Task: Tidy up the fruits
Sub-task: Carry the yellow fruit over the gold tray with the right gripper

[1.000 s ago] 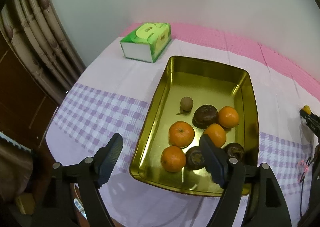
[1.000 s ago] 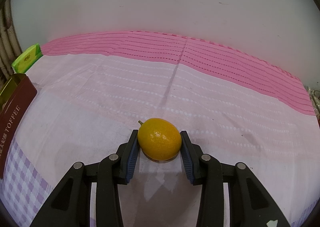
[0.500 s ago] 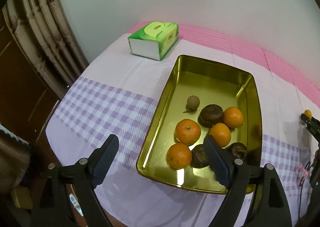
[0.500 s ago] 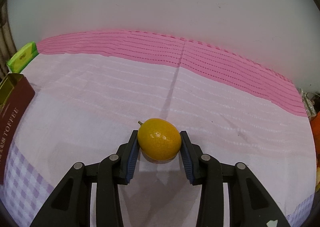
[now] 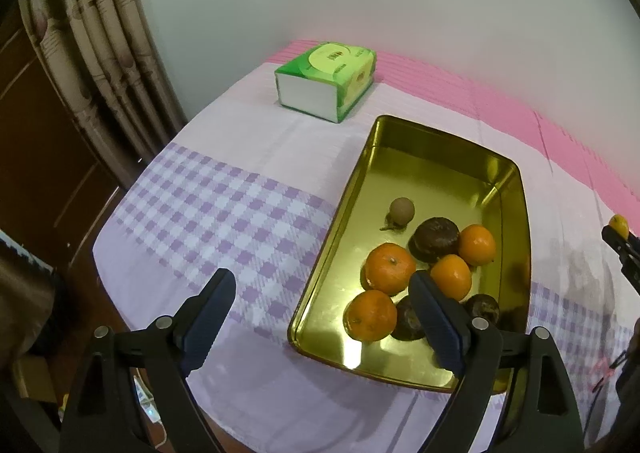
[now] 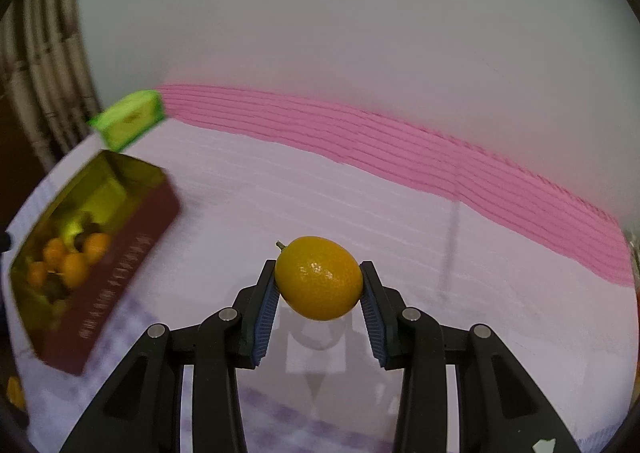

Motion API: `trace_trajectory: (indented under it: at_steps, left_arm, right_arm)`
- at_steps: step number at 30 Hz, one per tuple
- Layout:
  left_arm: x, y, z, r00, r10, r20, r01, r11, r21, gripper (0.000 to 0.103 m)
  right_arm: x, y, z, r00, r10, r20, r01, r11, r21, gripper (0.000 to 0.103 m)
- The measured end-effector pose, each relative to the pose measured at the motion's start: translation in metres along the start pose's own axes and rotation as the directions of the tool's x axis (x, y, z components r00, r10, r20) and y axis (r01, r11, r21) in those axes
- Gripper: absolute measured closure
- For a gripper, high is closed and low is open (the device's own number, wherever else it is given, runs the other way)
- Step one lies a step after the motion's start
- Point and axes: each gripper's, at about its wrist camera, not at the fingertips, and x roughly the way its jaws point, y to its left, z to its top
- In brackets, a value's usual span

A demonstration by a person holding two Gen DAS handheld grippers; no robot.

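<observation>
The right gripper (image 6: pixel 319 295) is clenched on a small oval yellow-orange kumquat (image 6: pixel 319 278), held above the pale cloth. The left gripper (image 5: pixel 322 311) hangs released, nothing between its pads. A carrying step is judged under way; next, the kumquat must be brought left over the gold rectangular metal tin (image 6: pixel 132 177) of oranges (image 5: pixel 390 268). A green tissue pack (image 5: pixel 326 82) lies farther off, clear of the path.

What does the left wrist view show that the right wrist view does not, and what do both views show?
Only the left wrist view: the open, empty left gripper, the purple checked part of the tablecloth, a small round brown fruit apart from the oranges.

Only the right wrist view: the lettered dark red outer wall of the tin, the right gripper closed on a kumquat, seen close.

Both: the gold tin, the oranges inside, the green tissue pack, the pink stripe.
</observation>
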Motion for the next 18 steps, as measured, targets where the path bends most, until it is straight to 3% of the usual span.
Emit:
trace_trajectory:
  at_steps: [9,18]
  left_arm:
    - [-0.007,0.007,-0.003,1.0,0.021,0.003,-0.021,1.0,-0.015,0.015]
    - [-0.014,0.016,-0.011,0.999,0.047,0.002,-0.047,0.998,-0.029,0.015]
  right_arm:
    - [-0.007,0.088,0.02,0.985,0.175,0.005,-0.173,0.977,-0.127,0.066]
    - [0.006,0.159,0.017,0.967,0.252,-0.039,-0.254,0.938,-0.235,0.066]
